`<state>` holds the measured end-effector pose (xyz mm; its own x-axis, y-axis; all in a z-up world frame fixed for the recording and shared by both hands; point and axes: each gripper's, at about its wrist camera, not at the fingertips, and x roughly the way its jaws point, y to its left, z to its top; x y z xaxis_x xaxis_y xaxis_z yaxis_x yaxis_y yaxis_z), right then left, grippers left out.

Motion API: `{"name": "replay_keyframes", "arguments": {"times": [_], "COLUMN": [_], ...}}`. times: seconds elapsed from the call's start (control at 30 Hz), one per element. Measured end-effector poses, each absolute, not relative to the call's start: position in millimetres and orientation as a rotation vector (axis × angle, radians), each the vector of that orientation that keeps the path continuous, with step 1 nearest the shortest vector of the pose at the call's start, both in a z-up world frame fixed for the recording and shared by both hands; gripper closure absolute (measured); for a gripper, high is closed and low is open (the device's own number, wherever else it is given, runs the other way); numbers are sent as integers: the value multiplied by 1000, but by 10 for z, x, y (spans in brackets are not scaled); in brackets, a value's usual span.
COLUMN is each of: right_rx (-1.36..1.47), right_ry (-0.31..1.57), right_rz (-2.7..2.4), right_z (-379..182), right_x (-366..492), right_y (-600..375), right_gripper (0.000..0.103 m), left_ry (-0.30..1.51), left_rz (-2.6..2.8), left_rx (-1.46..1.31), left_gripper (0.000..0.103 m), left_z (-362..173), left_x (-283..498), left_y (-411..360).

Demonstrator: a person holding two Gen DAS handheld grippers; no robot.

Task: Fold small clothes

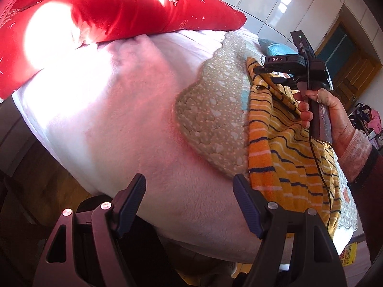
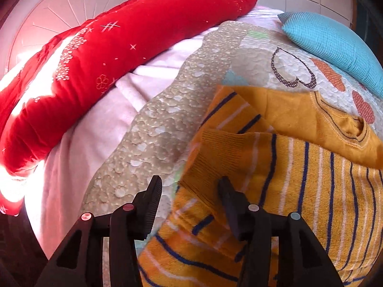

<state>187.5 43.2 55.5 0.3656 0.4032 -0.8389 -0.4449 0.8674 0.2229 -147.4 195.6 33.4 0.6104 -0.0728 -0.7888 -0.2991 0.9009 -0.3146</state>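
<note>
A small orange sweater with navy and white stripes (image 2: 299,167) lies on a quilted mat (image 2: 162,129) on the bed. One sleeve is folded across its body, and the neck opening (image 2: 359,129) is at the far right. My right gripper (image 2: 190,186) is open just above the sleeve cuff, holding nothing. In the left wrist view the sweater (image 1: 287,148) lies at the right, with the right gripper (image 1: 270,75) over its far end. My left gripper (image 1: 189,186) is open and empty over the white blanket, its right finger near the sweater's edge.
A red quilt (image 1: 107,16) lies along the far side of the bed on a white fleece blanket (image 1: 107,119). A blue cushion (image 2: 335,45) sits beyond the sweater. The bed edge and dark floor (image 1: 43,179) are at the lower left.
</note>
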Motion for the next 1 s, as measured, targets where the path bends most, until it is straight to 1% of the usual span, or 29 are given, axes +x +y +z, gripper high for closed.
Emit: {"name": "replay_keyframes", "arguments": {"times": [0.1, 0.13, 0.2, 0.23, 0.37, 0.53, 0.63, 0.7, 0.87, 0.9, 0.93, 1.0], "right_rx": [0, 12, 18, 13, 11, 133, 325, 393, 507, 524, 541, 578], "right_ry": [1046, 1048, 1072, 1086, 1157, 1218, 1176, 1148, 1089, 1078, 1073, 1065], "right_rz": [605, 616, 632, 636, 578, 338, 316, 276, 329, 348, 369, 417], "right_z": [755, 810, 855, 852, 670, 360, 330, 361, 329, 324, 303, 241], "right_x": [1643, 1540, 1315, 1190, 724, 234, -86, -272, -604, -657, -704, -796], "right_y": [253, 146, -114, -271, -1054, -2250, -2860, -3103, -3271, -3227, -3186, -3097], "right_gripper": [48, 47, 40, 40, 40, 40, 40, 36, 36, 36, 36, 36], "left_ry": [909, 906, 899, 896, 892, 897, 918, 927, 978, 976, 960, 944], "left_rz": [134, 132, 128, 125, 84, 2, -11, -27, -130, -145, -159, -164], "left_rx": [-440, -438, -427, -420, -416, -422, -390, -373, -395, -405, -415, -436], "left_gripper": [29, 29, 29, 29, 29, 29, 29, 29, 29, 24, 16, 12], "left_z": [367, 386, 429, 448, 506, 548, 523, 496, 311, 279, 261, 250], "left_x": [-1461, -1455, -1435, -1423, -1341, -1148, -996, -912, -687, -659, -646, -659], "left_y": [1937, 1927, 1907, 1891, 1798, 1633, 1528, 1469, 1364, 1346, 1336, 1322]}}
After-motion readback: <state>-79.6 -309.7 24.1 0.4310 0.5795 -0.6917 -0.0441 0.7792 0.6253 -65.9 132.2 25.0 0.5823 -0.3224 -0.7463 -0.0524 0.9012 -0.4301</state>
